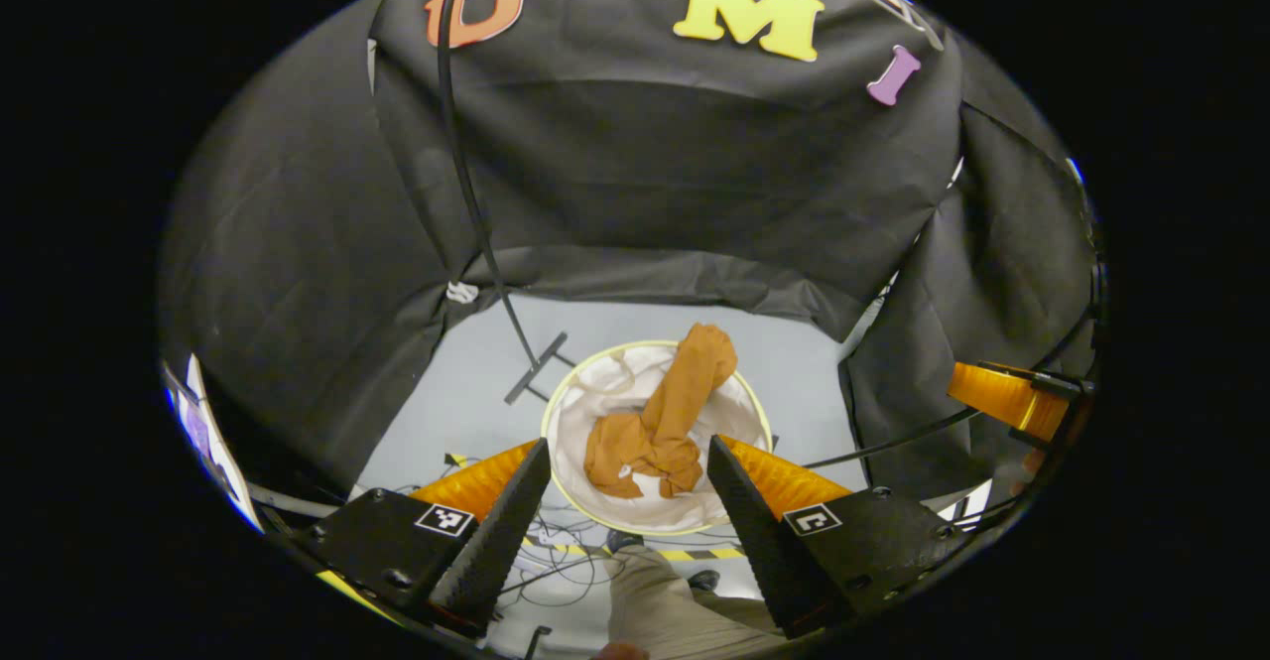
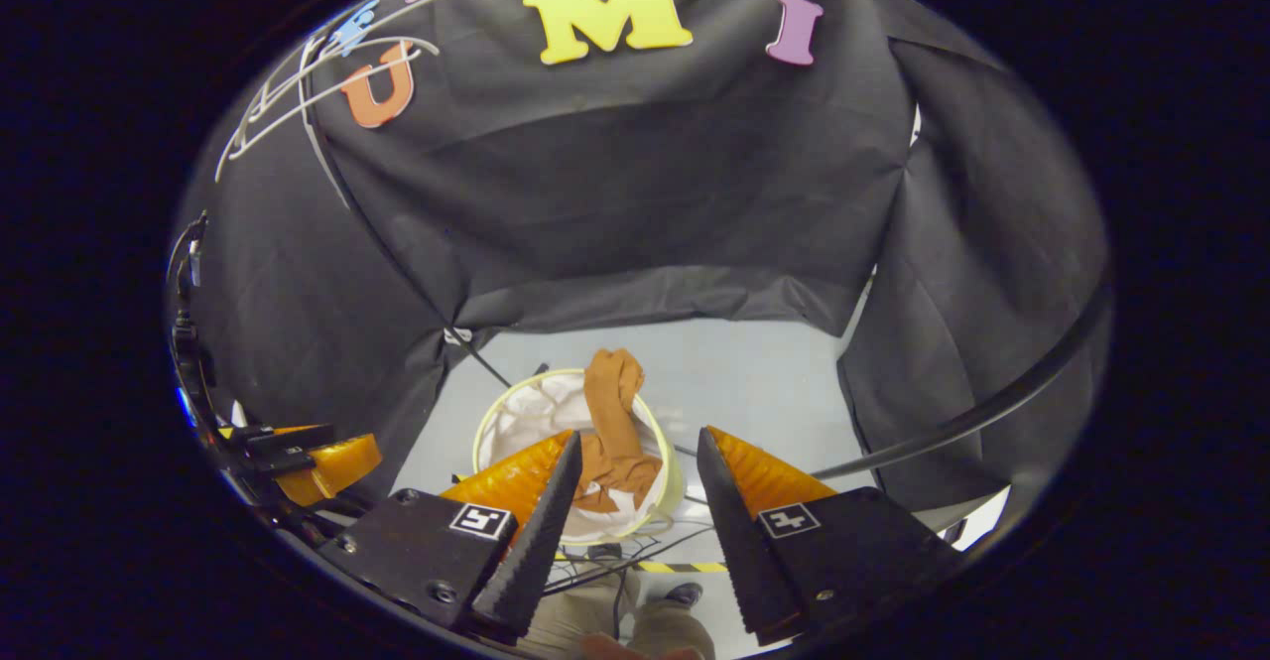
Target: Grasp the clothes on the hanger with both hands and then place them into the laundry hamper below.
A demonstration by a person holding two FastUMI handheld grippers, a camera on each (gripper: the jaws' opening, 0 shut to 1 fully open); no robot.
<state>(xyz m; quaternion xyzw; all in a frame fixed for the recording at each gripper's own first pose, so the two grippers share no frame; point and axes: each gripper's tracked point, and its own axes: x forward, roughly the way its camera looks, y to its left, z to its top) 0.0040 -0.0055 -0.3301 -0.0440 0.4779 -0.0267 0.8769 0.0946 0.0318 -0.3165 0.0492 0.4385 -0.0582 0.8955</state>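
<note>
An orange garment (image 1: 655,427) lies crumpled inside the round white-lined laundry hamper (image 1: 595,387) on the floor, with one end draped over the far rim. My left gripper (image 1: 628,445) hovers high above the hamper, open, with nothing between its fingers. In the right gripper view the same garment (image 2: 610,422) hangs over the hamper (image 2: 521,412) rim, and my right gripper (image 2: 639,437) is open and holds nothing above it. The right gripper (image 1: 1002,397) also shows at the right edge of the left gripper view, and the left gripper (image 2: 317,462) at the lower left of the right gripper view.
A black rack pole (image 1: 466,174) runs down to its base (image 1: 536,367) left of the hamper. Bare wire hangers (image 2: 327,74) hang at the top. Cables and striped tape (image 1: 685,553) lie on the grey floor near a person's legs (image 1: 665,600). Black cloth walls surround the booth.
</note>
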